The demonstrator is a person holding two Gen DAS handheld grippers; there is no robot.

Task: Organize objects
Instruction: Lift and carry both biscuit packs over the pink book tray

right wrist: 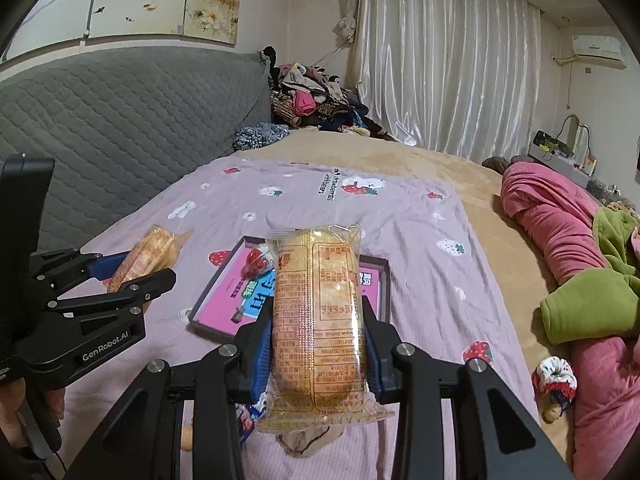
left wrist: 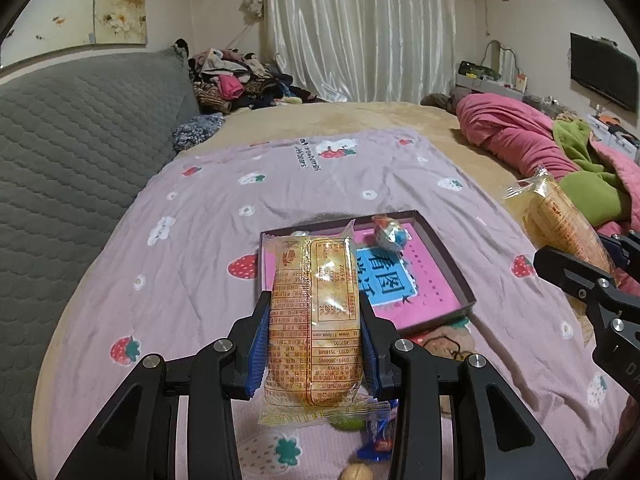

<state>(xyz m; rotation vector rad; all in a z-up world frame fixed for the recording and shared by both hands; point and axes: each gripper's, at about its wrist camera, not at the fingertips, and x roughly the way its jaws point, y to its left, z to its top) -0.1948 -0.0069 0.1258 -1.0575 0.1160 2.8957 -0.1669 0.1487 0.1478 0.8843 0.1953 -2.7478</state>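
My left gripper [left wrist: 314,312] is shut on a wrapped orange biscuit pack [left wrist: 314,320] and holds it above the near edge of a shallow pink-lined box [left wrist: 444,264] on the pink strawberry sheet. My right gripper [right wrist: 318,316] is shut on a second biscuit pack [right wrist: 318,320] above the same box [right wrist: 218,304]. Each gripper shows in the other's view: the right one [left wrist: 592,276] at the right, the left one [right wrist: 132,276] at the left. A round wrapped candy [left wrist: 390,234] lies in the box.
Small wrapped snacks [left wrist: 376,436] and a nut [left wrist: 356,472] lie on the sheet below my left gripper. A grey quilted headboard [left wrist: 80,152] runs along the left. Pink and green bedding [right wrist: 580,280] is bunched at the right. A small stuffed toy [right wrist: 556,380] lies near it.
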